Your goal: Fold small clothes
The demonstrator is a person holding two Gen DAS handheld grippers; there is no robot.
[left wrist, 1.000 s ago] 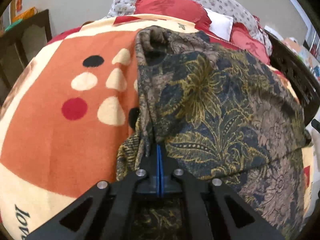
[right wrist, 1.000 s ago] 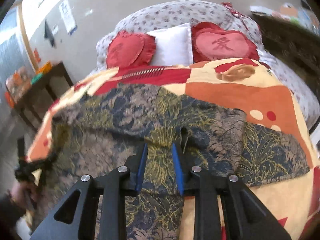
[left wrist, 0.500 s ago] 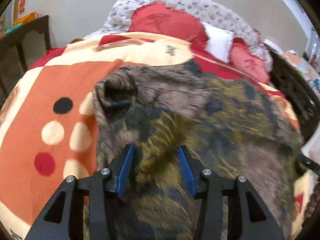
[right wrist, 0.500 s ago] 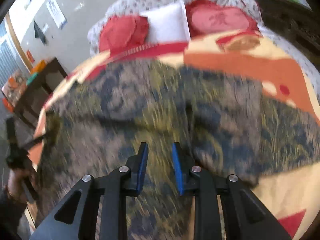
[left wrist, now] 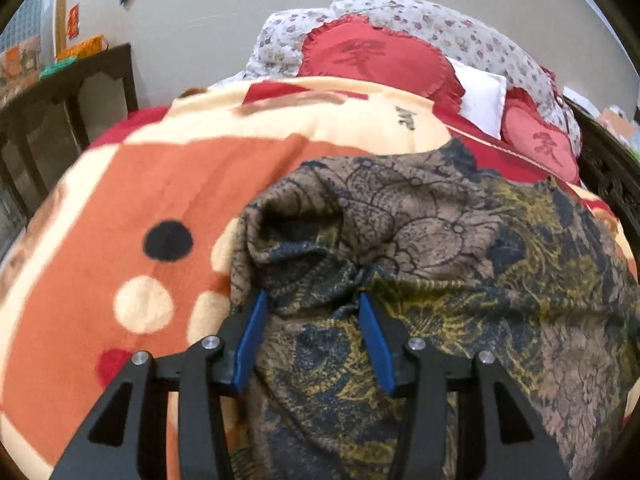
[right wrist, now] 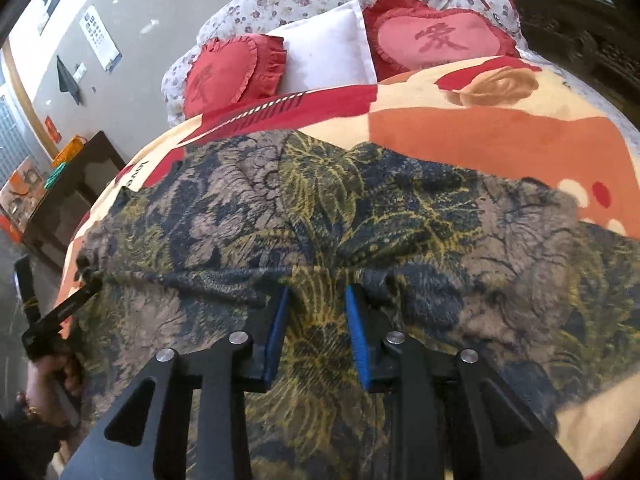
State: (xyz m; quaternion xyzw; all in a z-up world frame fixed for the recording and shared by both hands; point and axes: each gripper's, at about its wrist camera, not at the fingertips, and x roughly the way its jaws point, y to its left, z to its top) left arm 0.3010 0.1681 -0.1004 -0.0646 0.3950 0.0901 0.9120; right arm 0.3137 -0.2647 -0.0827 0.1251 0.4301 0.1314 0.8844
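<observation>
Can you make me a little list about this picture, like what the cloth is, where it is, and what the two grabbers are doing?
cloth: dark patterned garment with gold and brown flowers, bunched up
where: spread on an orange and cream blanket on a bed
left gripper: jaws apart, cloth lying between them, not pinched
right gripper: jaws apart over a fold of cloth, not pinched
pillows: red heart cushions and a white pillow at the head of the bed

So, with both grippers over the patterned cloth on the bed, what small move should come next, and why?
Probably lower the left gripper and close it on the bunched fold of the patterned garment. Its jaws stand apart with no cloth pinched, and the cloth lies rumpled on the blanket, not yet squared.
</observation>
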